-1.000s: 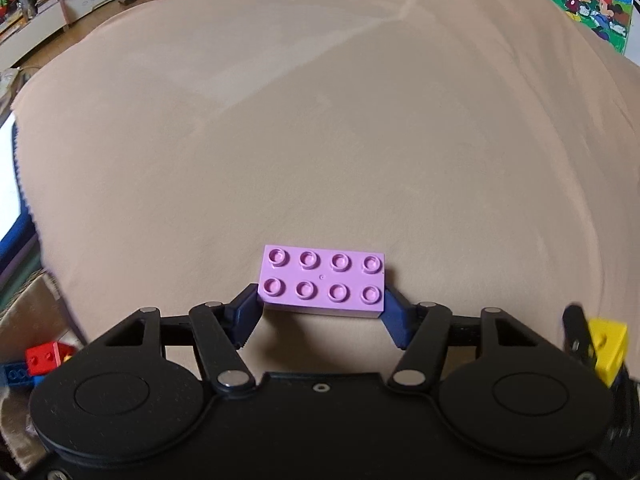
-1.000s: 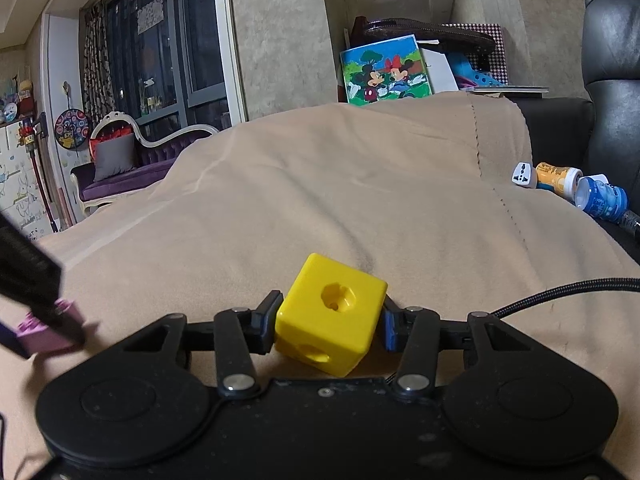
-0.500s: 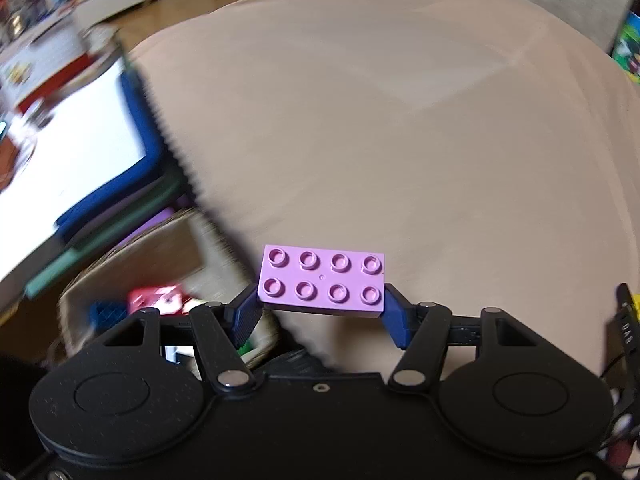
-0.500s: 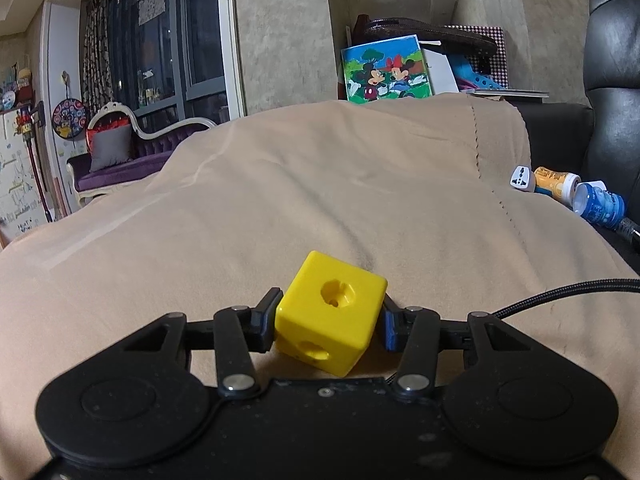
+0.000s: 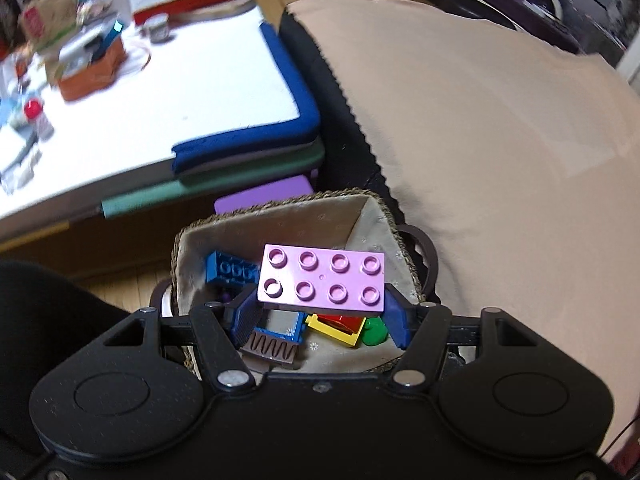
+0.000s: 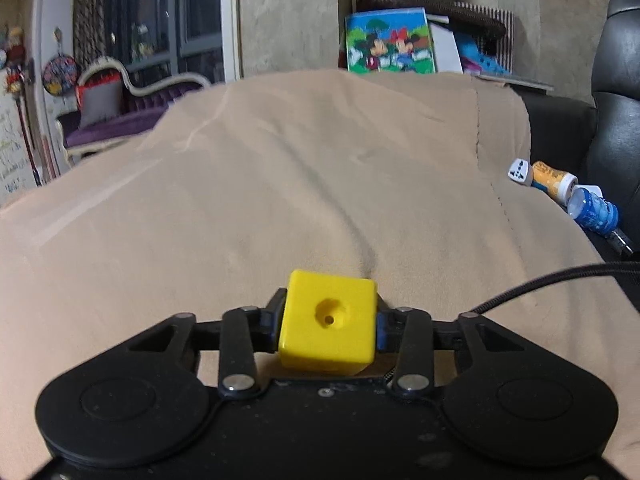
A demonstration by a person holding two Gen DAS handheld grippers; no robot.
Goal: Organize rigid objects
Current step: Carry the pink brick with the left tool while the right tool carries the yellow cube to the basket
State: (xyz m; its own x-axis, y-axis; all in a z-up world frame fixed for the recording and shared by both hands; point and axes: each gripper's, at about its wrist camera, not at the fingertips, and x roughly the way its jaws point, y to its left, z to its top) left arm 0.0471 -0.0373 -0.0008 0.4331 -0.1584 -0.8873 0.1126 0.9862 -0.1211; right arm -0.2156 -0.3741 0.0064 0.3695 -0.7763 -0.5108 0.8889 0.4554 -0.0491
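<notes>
My left gripper [image 5: 322,312] is shut on a pink eight-stud brick [image 5: 322,280] and holds it above a woven basket [image 5: 280,205] with a cloth lining. Inside the basket lie a blue brick [image 5: 230,270], a brown wavy piece [image 5: 272,347], a yellow frame piece [image 5: 334,331], a red piece [image 5: 340,321] and a green piece [image 5: 374,330]. My right gripper [image 6: 328,326] is shut on a yellow cube [image 6: 328,326] with a round hole in its face, held above the tan blanket [image 6: 280,184].
The basket stands on a wood floor beside the blanket-covered couch [image 5: 500,160]. A low white table with blue padded edge [image 5: 240,136] and clutter is to the left. Bottles [image 6: 580,196] lie at the right of the couch; a picture box [image 6: 386,46] stands behind.
My left gripper swung left from over the blanket to above the basket, still holding the pink brick. The yellow cube turned in my right gripper to sit square, and that gripper shifted a little.
</notes>
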